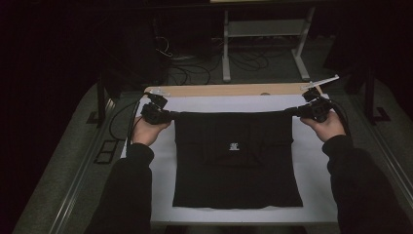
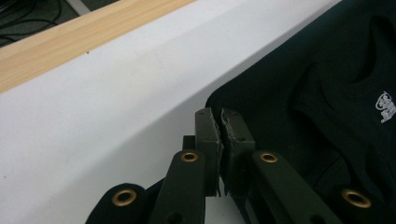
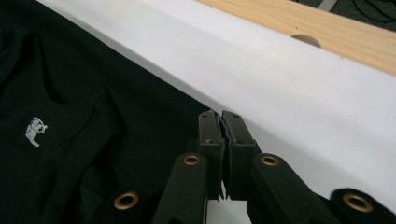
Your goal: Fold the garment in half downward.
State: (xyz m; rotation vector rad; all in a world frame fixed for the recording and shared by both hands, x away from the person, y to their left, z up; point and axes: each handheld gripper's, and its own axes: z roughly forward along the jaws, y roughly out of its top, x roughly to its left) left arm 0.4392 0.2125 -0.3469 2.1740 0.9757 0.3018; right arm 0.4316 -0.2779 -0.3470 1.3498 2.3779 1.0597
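A black shirt (image 1: 234, 165) with a small white logo (image 1: 234, 146) lies flat on the white table cover (image 1: 314, 165). Its far edge is pulled taut between my two grippers. My left gripper (image 1: 170, 115) is shut on the far left corner, my right gripper (image 1: 292, 112) on the far right corner. In the left gripper view the jaws (image 2: 219, 117) are pressed together at the edge of the dark cloth (image 2: 327, 93). In the right gripper view the gripper (image 3: 220, 119) is likewise shut against the shirt (image 3: 93, 116).
A bare wooden strip (image 1: 219, 90) runs along the table's far edge, with a round notch (image 3: 306, 39) in it. Beyond it, cables (image 1: 195, 68) and a grey metal stand (image 1: 263, 34) are on the floor. White cover shows left and right of the shirt.
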